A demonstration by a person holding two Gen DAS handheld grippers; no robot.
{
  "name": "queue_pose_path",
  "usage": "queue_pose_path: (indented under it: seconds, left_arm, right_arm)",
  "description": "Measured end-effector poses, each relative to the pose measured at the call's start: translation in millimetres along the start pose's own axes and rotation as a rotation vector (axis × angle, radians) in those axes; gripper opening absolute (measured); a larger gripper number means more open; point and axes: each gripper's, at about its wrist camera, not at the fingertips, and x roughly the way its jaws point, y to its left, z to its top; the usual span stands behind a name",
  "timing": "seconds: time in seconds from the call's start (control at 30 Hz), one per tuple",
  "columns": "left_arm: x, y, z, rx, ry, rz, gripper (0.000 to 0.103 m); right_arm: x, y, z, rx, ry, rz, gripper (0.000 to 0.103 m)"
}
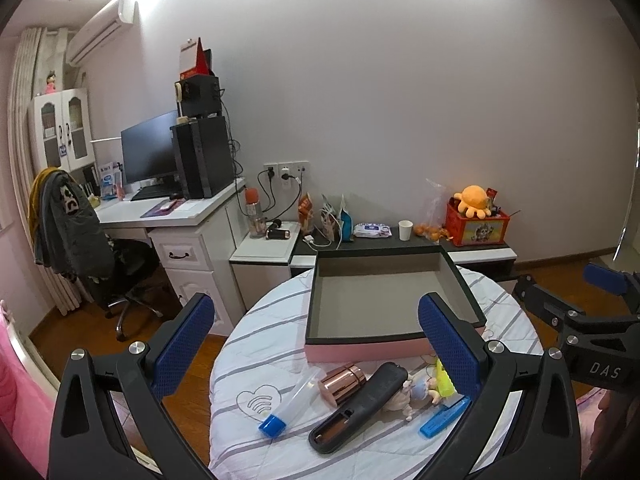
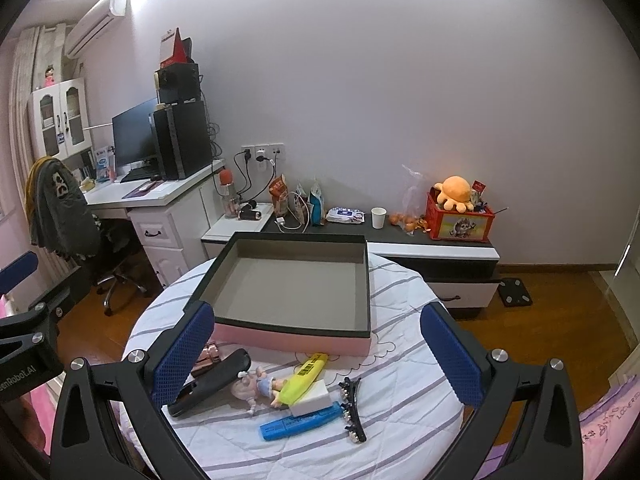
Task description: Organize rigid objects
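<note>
An empty pink box [image 1: 360, 350] [image 2: 296, 338] with a grey inside stands on the round table. In front of it lie a clear tube with a blue cap [image 1: 290, 406], a rose-gold cylinder [image 1: 342, 382], a black remote [image 1: 360, 404] [image 2: 210, 382], a small doll [image 2: 258, 388], a yellow highlighter [image 2: 304, 378], a white eraser [image 2: 312, 400], a blue highlighter [image 2: 300, 422] and a black hair clip [image 2: 352, 410]. My left gripper [image 1: 316, 344] hovers open above the tube and remote. My right gripper [image 2: 316, 348] hovers open above the doll and highlighters. Neither holds anything.
The table wears a white striped cloth [image 2: 408, 360]. Behind it stand a low dark cabinet [image 2: 432, 242] with a paper cup [image 2: 378, 217] and a red toy box [image 2: 460, 224], and a white desk [image 1: 176, 216] with an office chair [image 1: 104, 268]. Wood floor lies to the right.
</note>
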Motion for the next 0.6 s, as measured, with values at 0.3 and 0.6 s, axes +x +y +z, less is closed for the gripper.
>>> queue_pose_path:
  seconds: [0.3, 0.6]
  left_arm:
    - [9, -8, 1, 0.015, 0.006, -0.003, 0.103]
    - [2, -1, 3, -0.005, -0.017, 0.029, 0.103]
  right_arm:
    - [10, -11, 7, 0.010, 0.010, 0.001, 0.103]
    - [12, -7, 10, 0.001, 0.006, 0.019, 0.103]
